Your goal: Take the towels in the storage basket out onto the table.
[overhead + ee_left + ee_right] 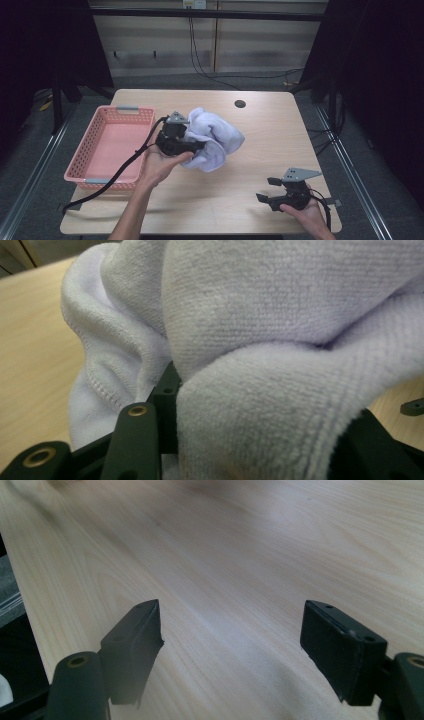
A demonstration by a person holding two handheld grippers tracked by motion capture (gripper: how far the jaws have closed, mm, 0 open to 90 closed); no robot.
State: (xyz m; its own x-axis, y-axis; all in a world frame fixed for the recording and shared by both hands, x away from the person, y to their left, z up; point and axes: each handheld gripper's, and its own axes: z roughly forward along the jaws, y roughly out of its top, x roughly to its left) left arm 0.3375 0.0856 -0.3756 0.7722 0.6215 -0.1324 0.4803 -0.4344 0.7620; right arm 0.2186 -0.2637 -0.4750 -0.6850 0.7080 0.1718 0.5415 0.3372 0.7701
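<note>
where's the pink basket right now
In the high view the pink basket sits at the table's left edge, just left of the left gripper and the white towel.

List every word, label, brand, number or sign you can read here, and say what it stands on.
None: no readable text stands on the lavender towel, the pink basket, the wooden table, or either gripper, left or right.
</note>
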